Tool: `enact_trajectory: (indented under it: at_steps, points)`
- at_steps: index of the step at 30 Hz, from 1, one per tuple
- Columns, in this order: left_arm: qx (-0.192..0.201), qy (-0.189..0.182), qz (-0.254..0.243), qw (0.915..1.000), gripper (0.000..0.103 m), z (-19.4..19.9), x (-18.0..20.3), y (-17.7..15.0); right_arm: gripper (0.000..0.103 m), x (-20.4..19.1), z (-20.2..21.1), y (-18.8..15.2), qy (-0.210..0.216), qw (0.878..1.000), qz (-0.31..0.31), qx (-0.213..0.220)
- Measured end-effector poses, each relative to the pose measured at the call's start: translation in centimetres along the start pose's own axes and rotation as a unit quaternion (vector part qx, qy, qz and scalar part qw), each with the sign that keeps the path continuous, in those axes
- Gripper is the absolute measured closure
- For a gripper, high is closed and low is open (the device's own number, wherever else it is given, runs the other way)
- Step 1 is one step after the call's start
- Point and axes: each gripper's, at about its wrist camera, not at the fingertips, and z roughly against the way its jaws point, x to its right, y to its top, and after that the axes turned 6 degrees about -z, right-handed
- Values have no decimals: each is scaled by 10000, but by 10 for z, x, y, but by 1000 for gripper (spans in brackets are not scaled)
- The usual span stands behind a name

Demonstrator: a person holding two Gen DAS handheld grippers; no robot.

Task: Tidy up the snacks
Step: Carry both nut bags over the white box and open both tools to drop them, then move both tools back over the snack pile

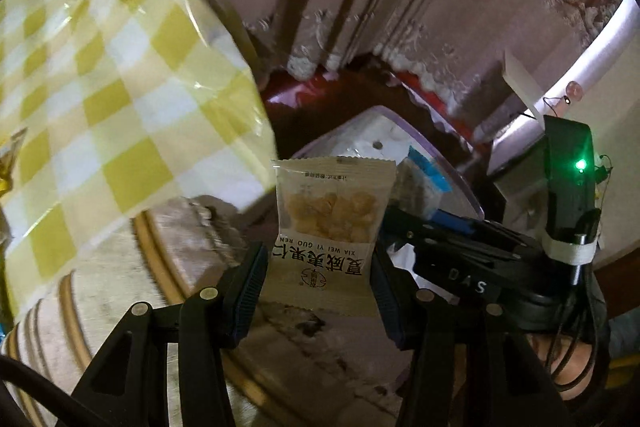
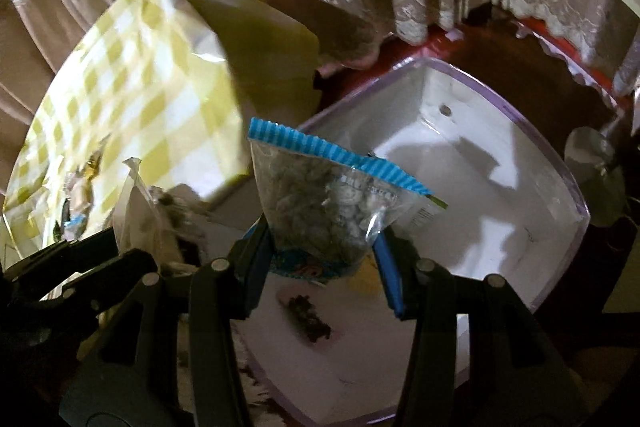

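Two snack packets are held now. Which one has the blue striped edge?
The packet in the right hand-held gripper, over the white bin. The left hand-held gripper holds a beige packet with no blue.

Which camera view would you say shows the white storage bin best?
The right wrist view: the white bin shows its open interior and clear rim. In the left wrist view, the nut packet and right gripper hide most of it.

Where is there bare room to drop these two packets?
The white bin's floor is mostly bare between its clear rim and the right gripper's blue-striped packet; a dark crumb patch sits near its front. The checkered bag crowds the left.
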Motion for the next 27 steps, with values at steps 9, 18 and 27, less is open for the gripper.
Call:
enact_trajectory:
  at_steps: [9, 18, 27]
  points:
    - [-124, -22, 116, 9999, 36, -6, -3, 1, 42, 8, -4, 0, -137, 9998, -117, -88]
    - [16, 86, 240, 9997, 36, 3, -12, -3, 36, -2, 4, 3, -164, 9999, -18, 49]
    - [246, 331, 460, 9981, 36, 26, -34, -10, 34, -24, 7, -1, -87, 9997, 206, 62]
